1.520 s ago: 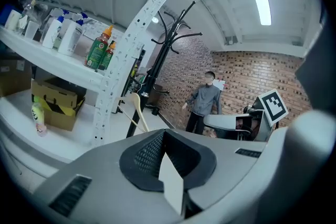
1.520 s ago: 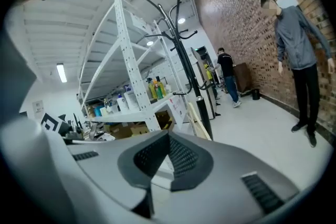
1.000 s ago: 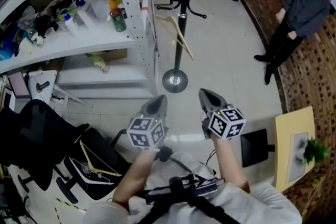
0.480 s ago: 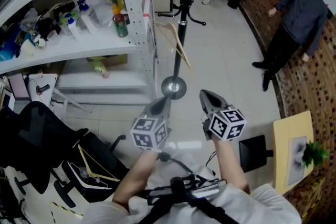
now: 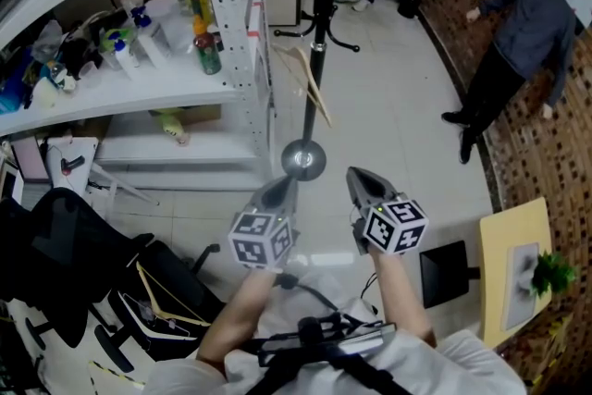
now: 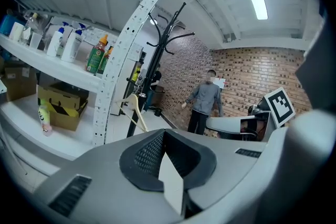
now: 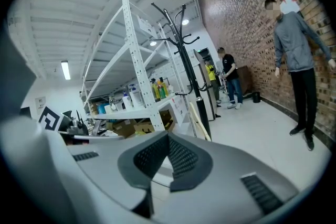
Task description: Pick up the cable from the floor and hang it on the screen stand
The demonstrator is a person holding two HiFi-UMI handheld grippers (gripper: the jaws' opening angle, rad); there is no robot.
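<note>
Left claw (image 5: 281, 185) and right claw (image 5: 358, 178) are hovering side by side, each pressed together on nothing, pointing toward the coat stand (image 5: 317, 60) (wooden hanger (image 5: 311, 84) dangling there); I cannot tell where the cable is lying.

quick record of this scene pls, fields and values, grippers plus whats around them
left gripper: shut, empty
right gripper: shut, empty
stand: black, upright, ahead of both grippers
hanger: wooden, by the stand's pole
shelf: white, left of the stand, bottles on it
person: standing at right by the brick wall
cable: not seen on the floor
</note>
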